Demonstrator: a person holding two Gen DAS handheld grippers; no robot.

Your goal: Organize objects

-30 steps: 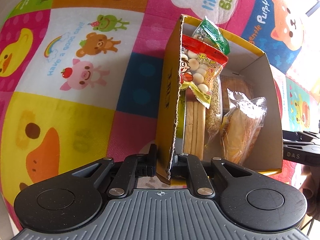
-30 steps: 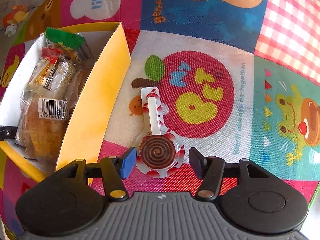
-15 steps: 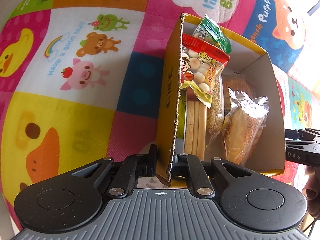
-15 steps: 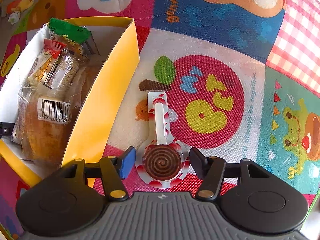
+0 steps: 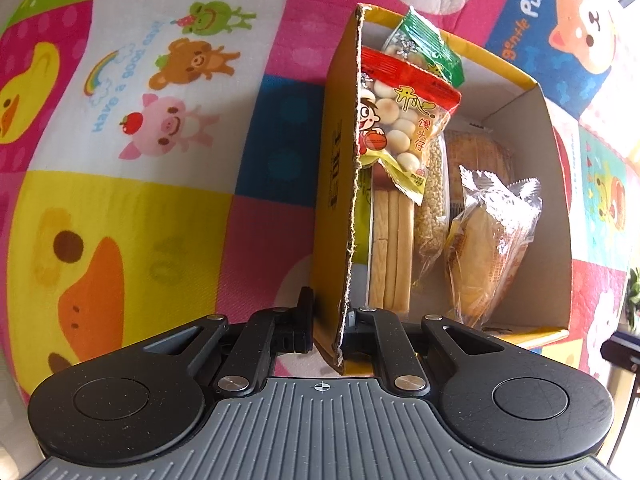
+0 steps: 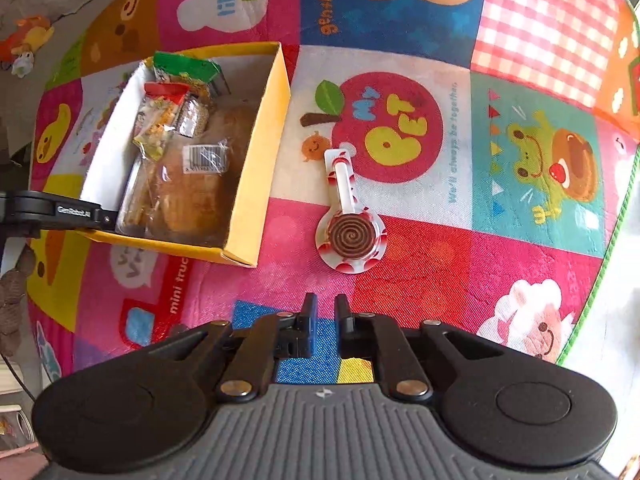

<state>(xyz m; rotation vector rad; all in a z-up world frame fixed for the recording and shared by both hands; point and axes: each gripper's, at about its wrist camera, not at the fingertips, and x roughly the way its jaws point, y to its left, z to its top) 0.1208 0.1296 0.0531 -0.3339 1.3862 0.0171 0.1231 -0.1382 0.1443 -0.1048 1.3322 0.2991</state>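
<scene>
Left wrist view: left gripper jaws pinch the near wall of the yellow box; snack packets stand inside, on the play mat.

Right wrist view: right gripper jaws closing, nearly together, nothing between them. Lollipop lies on the mat just right of the box, apart from the jaws.

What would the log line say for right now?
left gripper: shut on box wall | right gripper: shut, empty, above mat | lollipop: on mat, outside box
</scene>
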